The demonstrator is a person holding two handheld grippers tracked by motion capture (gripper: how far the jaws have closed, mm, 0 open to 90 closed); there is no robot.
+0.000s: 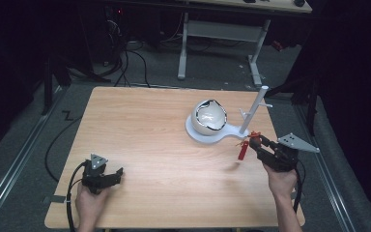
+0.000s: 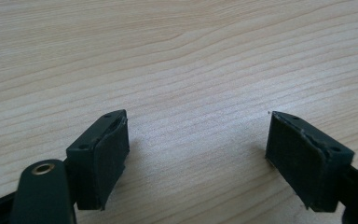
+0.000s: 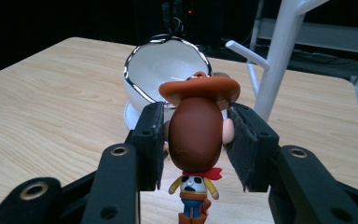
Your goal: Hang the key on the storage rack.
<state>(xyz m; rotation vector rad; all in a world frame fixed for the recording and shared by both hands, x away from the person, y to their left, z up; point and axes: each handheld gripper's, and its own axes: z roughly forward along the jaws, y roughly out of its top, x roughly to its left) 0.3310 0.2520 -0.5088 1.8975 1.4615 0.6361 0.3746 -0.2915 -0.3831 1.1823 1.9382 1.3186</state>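
Observation:
A small cowboy figurine [image 3: 196, 135] with a brown hat, big brown head, red neckerchief and blue trousers hangs from my right gripper [image 3: 196, 116], whose pads press both sides of its head. In the high view the figurine [image 1: 244, 149] dangles above the table's right side, below the right gripper [image 1: 257, 141]. Just beyond it stands a white pole [image 1: 253, 108] with pegs on a flat white base [image 1: 207, 137], which also carries a white, cracked-egg-shaped bowl [image 1: 209, 117]. My left gripper [image 1: 118, 173] rests at the front left, open, with bare wood between its pads [image 2: 102, 154].
The wooden table [image 1: 145, 125] has its right edge close behind the right hand. The pole [image 3: 279, 51] and one peg [image 3: 242, 50] rise just right of the figurine, with the bowl [image 3: 165, 70] straight ahead. A white-legged desk [image 1: 222, 34] and cables stand beyond the table.

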